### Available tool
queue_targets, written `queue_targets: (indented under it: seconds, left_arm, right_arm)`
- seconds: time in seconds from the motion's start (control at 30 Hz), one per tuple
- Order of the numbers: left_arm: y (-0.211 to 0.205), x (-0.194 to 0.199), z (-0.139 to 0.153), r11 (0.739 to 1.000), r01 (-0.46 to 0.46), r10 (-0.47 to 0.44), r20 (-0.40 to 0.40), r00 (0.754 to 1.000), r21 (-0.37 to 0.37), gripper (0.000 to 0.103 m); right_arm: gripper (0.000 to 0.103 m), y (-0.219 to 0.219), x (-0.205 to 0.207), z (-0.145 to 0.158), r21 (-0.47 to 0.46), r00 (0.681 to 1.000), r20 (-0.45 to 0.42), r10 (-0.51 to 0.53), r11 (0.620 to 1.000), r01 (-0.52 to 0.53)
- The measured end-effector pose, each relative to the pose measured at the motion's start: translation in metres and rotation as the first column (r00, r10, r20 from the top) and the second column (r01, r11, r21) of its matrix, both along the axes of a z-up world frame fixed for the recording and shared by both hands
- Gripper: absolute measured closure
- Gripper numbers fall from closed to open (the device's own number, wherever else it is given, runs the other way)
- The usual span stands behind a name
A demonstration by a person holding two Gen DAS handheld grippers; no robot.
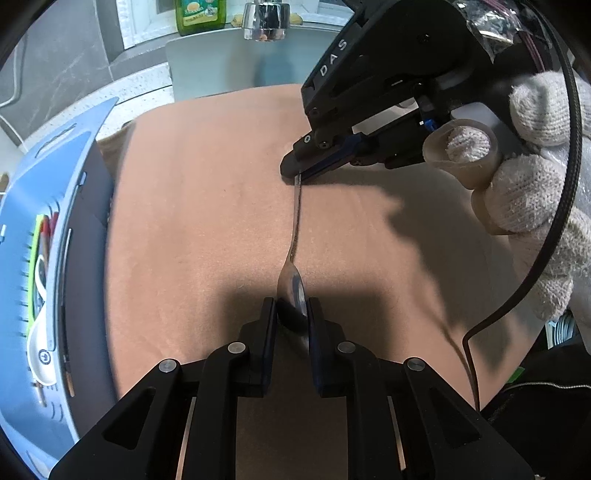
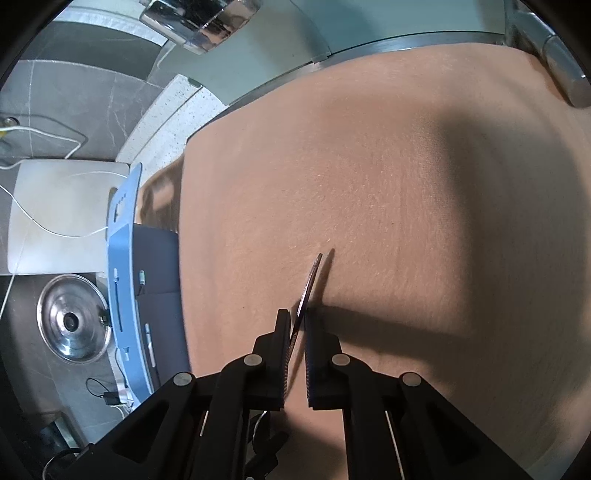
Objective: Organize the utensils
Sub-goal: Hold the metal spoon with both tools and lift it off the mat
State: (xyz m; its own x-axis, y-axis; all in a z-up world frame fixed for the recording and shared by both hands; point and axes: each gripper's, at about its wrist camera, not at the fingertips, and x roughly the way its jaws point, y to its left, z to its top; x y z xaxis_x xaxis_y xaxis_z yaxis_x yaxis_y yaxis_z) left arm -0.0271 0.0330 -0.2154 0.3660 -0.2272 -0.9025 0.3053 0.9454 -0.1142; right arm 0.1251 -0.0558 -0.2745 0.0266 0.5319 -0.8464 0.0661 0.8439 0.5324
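A metal spoon [image 1: 294,236] is held edge-up just above a tan cloth [image 1: 192,206]. My left gripper [image 1: 291,306] is shut on the spoon's bowl. My right gripper [image 1: 297,171] comes in from the upper right and is shut on the far end of the handle. In the right wrist view my right gripper [image 2: 297,321] pinches the handle [image 2: 312,280], whose tip sticks out past the fingers. A blue utensil holder [image 1: 48,236] at the left edge holds a white spoon and other utensils.
A chrome faucet [image 1: 266,18] and a green bottle [image 1: 201,14] stand behind the cloth. A steel pot lid [image 2: 74,317] and a white board [image 2: 62,206] lie left of the blue holder [image 2: 125,295]. A gloved hand [image 1: 546,192] holds the right gripper.
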Motion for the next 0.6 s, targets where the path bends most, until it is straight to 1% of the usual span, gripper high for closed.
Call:
queue_targets:
  seconds: [0.17, 0.37, 0.5, 0.6]
  left_arm:
    - [0.009, -0.001, 0.005, 1.0, -0.005, 0.005, 0.007, 1.0, -0.009, 0.089]
    - [0.017, -0.004, 0.013, 1.0, -0.005, 0.005, 0.025, 1.0, -0.008, 0.089]
    - [0.021, -0.002, 0.015, 1.0, -0.012, 0.013, 0.033, 0.999, -0.016, 0.089]
    - [0.024, -0.001, 0.012, 1.0, -0.02, 0.02, 0.026, 0.999, -0.021, 0.089]
  right_arm:
    - [0.096, -0.002, -0.001, 0.003, 0.015, 1.0, -0.002, -0.012, 1.0, 0.012]
    - [0.096, 0.001, -0.002, 0.015, 0.036, 1.0, 0.022, -0.01, 0.999, 0.01]
    - [0.097, 0.004, -0.002, 0.022, 0.041, 0.999, 0.04, -0.004, 0.999, 0.002]
    - [0.097, 0.005, -0.003, 0.022, 0.041, 0.999, 0.039, -0.004, 0.999, 0.002]
